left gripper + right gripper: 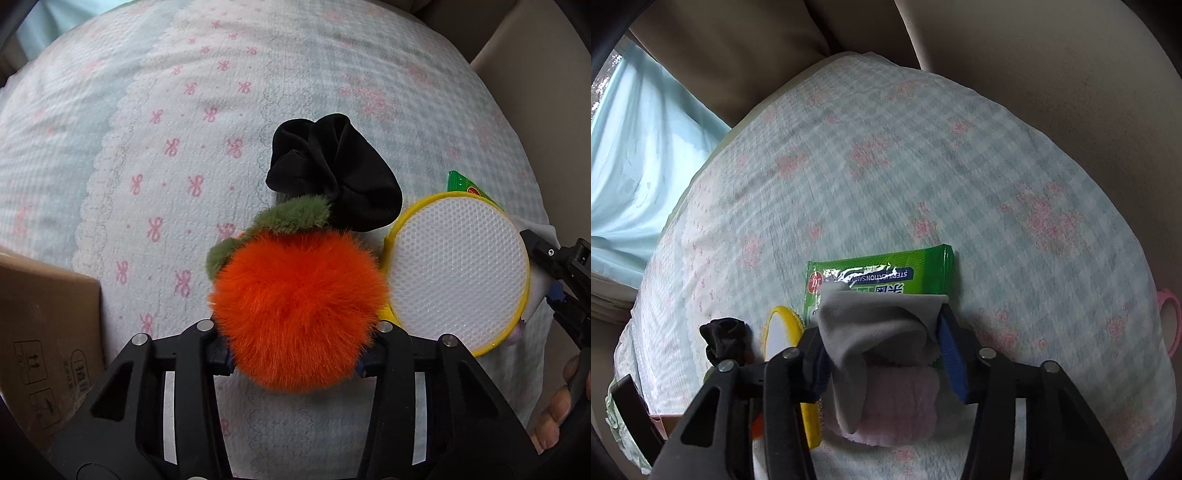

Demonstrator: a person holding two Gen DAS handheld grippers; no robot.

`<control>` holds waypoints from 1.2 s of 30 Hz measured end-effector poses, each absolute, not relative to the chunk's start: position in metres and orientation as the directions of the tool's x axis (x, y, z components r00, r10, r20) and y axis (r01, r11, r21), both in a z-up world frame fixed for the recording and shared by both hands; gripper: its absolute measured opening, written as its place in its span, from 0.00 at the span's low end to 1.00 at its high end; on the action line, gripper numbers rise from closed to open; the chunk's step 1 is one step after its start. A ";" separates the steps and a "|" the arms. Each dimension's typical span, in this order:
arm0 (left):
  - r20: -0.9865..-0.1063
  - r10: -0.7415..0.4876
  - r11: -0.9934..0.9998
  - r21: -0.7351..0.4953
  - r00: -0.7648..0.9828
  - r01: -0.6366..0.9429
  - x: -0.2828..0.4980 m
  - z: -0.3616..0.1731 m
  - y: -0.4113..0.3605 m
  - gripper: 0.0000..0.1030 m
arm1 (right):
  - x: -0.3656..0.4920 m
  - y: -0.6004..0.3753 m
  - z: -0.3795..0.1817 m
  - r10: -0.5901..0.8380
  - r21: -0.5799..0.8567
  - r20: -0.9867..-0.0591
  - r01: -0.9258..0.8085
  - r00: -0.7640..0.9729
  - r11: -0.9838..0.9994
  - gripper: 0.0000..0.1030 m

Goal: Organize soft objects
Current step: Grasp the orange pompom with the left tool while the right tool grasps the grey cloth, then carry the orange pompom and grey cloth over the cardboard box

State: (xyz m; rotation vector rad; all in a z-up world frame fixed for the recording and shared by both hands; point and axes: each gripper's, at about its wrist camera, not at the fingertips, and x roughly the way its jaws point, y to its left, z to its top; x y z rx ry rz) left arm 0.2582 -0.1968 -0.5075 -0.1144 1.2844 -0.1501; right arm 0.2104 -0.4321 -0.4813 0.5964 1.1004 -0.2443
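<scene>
Two claws, each closed on a soft item over the patterned bedcover (155, 110).

Item 1: orange plush fruit (299, 306), green furry leaf on top. Sits between the fingers of the left claw (295, 363), pads pressed into its fur on both flanks. Judged very light and squashy, with slippery fur; best held low across the body, not by the leaf. Black cloth (332, 170) lies just beyond it; yellow-rimmed round pad (458, 273) just to its right.

Item 2: grey cloth (879, 321), draped between the fingers of the right claw (882, 350), pinched at the fold, pink fleecy cloth (905, 406) beneath. Limp and light; likely to trail. Green wipes packet (886, 273) just ahead.
</scene>
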 end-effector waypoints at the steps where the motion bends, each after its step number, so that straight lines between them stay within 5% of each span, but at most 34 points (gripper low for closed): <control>1: -0.944 -0.179 0.984 -0.172 0.278 0.048 0.258 -0.507 -0.196 0.35 | 0.209 -0.431 -0.480 0.099 0.328 -0.889 0.470 0.447 0.820 0.32; 10: -0.932 -0.193 0.981 -0.188 0.308 0.045 0.251 -0.494 -0.184 0.32 | 0.202 -0.425 -0.465 0.070 0.313 -0.880 0.464 0.469 0.828 0.18; 26: -0.887 -0.221 0.975 -0.212 0.406 0.068 0.236 -0.449 -0.168 0.31 | 0.188 -0.413 -0.418 0.004 0.289 -0.828 0.419 0.561 0.861 0.15; 36: -0.827 -0.260 0.965 -0.246 0.498 0.095 0.212 -0.363 -0.155 0.31 | 0.159 -0.400 -0.349 -0.026 0.270 -0.774 0.367 0.633 0.890 0.14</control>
